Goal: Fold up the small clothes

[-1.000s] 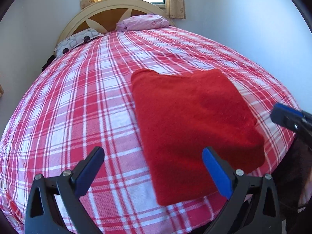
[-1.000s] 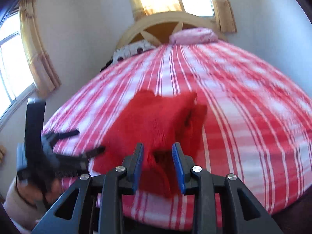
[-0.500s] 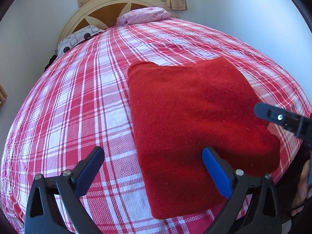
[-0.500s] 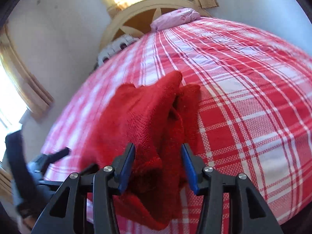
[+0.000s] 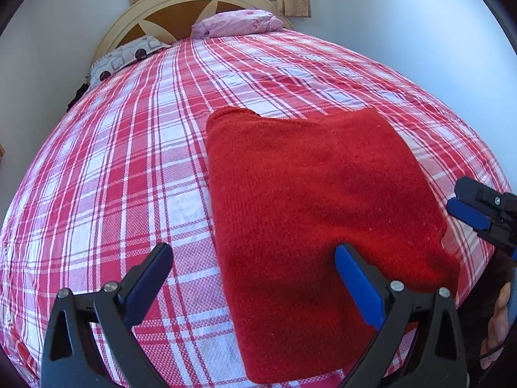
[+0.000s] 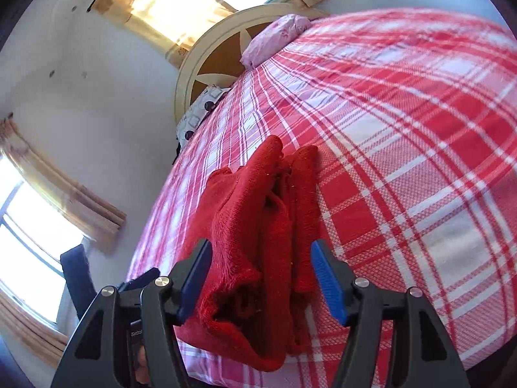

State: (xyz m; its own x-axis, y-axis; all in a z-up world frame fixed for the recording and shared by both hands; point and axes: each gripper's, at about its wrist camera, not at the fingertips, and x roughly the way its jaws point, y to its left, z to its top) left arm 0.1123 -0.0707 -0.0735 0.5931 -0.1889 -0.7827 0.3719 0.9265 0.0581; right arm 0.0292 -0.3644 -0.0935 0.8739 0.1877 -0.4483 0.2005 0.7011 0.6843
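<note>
A red knitted garment (image 5: pixel 310 213) lies folded into a rough rectangle on the plaid bed (image 5: pixel 135 161). My left gripper (image 5: pixel 252 258) hovers open and wide over the garment's near left part, with nothing between its fingers. In the right wrist view the garment's layered side edge (image 6: pixel 258 232) sits between the pads of my right gripper (image 6: pixel 261 249). Those jaws are opening, and the right pad stands clear of the cloth. The right gripper (image 5: pixel 478 223) also shows at the garment's right edge in the left wrist view.
Two pillows, a pink one (image 5: pixel 239 24) and a patterned one (image 5: pixel 126 55), lie against the headboard (image 5: pixel 181 9). Walls close in on both sides of the bed. The garment lies near the bed's front right edge, beside a person's hand (image 5: pixel 499 320).
The right gripper has rolled and its jaws have widened off the garment's edge. The garment has settled flatter. The left gripper has drawn slightly closer over it, still open.
</note>
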